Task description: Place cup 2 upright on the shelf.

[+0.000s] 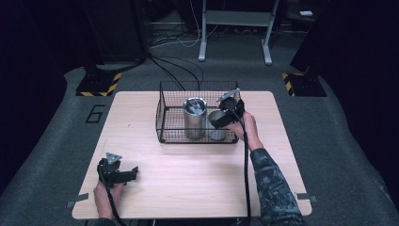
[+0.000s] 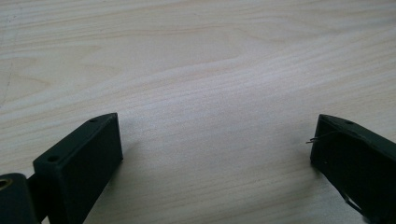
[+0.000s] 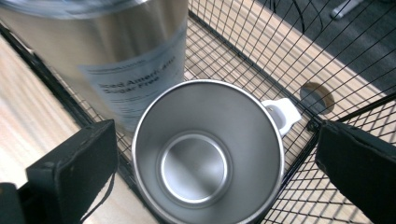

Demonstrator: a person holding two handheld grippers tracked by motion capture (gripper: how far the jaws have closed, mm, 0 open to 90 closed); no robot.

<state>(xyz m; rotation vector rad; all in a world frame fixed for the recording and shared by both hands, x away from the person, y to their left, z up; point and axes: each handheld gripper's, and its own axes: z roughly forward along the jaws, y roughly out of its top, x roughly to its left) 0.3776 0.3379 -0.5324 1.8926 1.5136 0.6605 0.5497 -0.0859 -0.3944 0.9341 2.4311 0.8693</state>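
Observation:
A black wire basket (image 1: 162,113) stands at the far middle of the wooden table (image 1: 197,183). Inside it a tall steel can (image 1: 194,117) with a printed label stands upright. To its right is an empty steel cup (image 1: 215,120). In the right gripper view the cup (image 3: 201,154) stands mouth up beside the can (image 3: 102,56), with a white tab (image 3: 282,114) at its rim. My right gripper (image 3: 215,140) is open, its jaws either side of the cup and clear of it. My left gripper (image 2: 212,135) is open over bare wood near the front left corner (image 1: 134,173).
The basket's wire wall (image 3: 261,51) rises just beyond the cup. A cable runs from the right gripper (image 1: 226,113) back along the person's sleeve (image 1: 273,183). Beyond the table lie grey floor, cables and a metal stand (image 1: 235,28).

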